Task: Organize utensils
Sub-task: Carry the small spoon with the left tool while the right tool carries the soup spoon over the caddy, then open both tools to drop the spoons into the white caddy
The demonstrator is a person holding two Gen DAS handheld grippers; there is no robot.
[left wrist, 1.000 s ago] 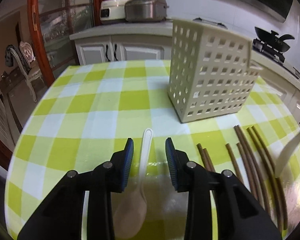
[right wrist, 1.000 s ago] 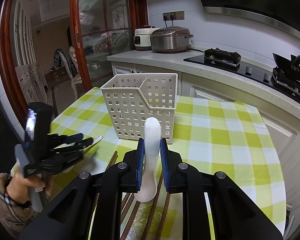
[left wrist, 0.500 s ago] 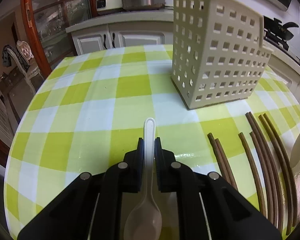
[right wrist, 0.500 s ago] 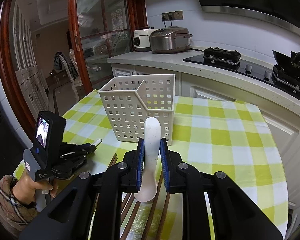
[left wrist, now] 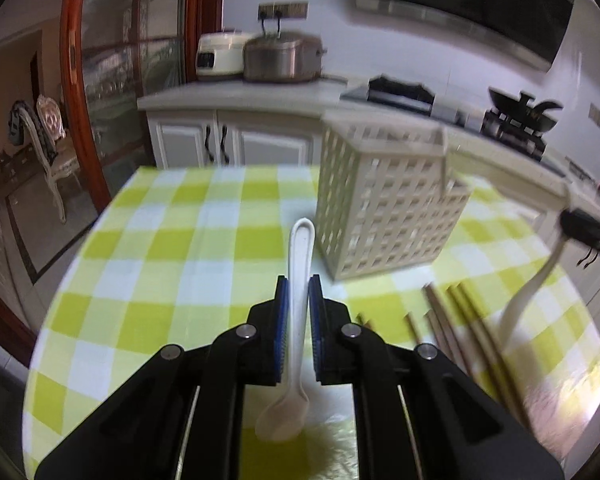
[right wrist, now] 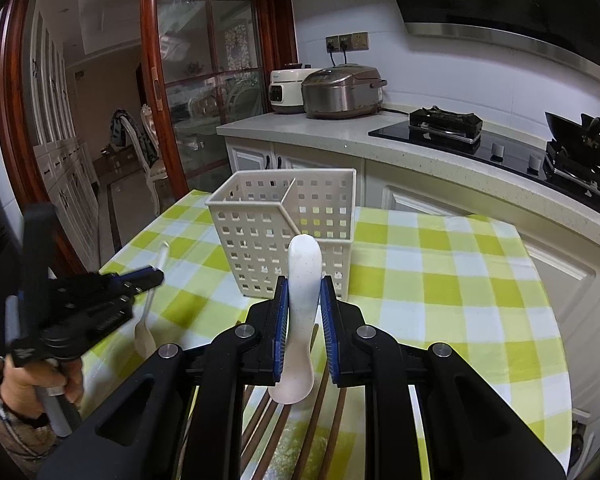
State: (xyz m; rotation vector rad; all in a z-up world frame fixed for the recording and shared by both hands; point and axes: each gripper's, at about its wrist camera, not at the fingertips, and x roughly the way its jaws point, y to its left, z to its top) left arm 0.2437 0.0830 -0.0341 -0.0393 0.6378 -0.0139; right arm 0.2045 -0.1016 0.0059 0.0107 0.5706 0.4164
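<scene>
Blue-padded left gripper [left wrist: 299, 292] sits bottom centre of the left wrist view, jaws pinched nearly together on the handle of a slim white spoon [left wrist: 296, 312]; jaws have just been closing w/ that spoon between them. Spoon bowl hangs below the pads, off the green-and-white checked tablecloth [left wrist: 172, 280], handle tip pointing up-frame toward the cream perforated utensil caddy [left wrist: 384, 208] at centre right. Brown chopsticks [left wrist: 460, 332] lie on the cloth lower right, below the caddy; frame is blurred there.

Right gripper [right wrist: 304, 296], bottom centre of the right wrist view, is clamped on a wider white ceramic spoon [right wrist: 300, 320], jaws a bit further apart, handle end up, bowl down over the chopsticks. Caddy stands just above it mid-frame, two compartments, what's inside can't be told. Person's hand [right wrist: 40, 384] w/ the left gripper shows at lower left.
</scene>
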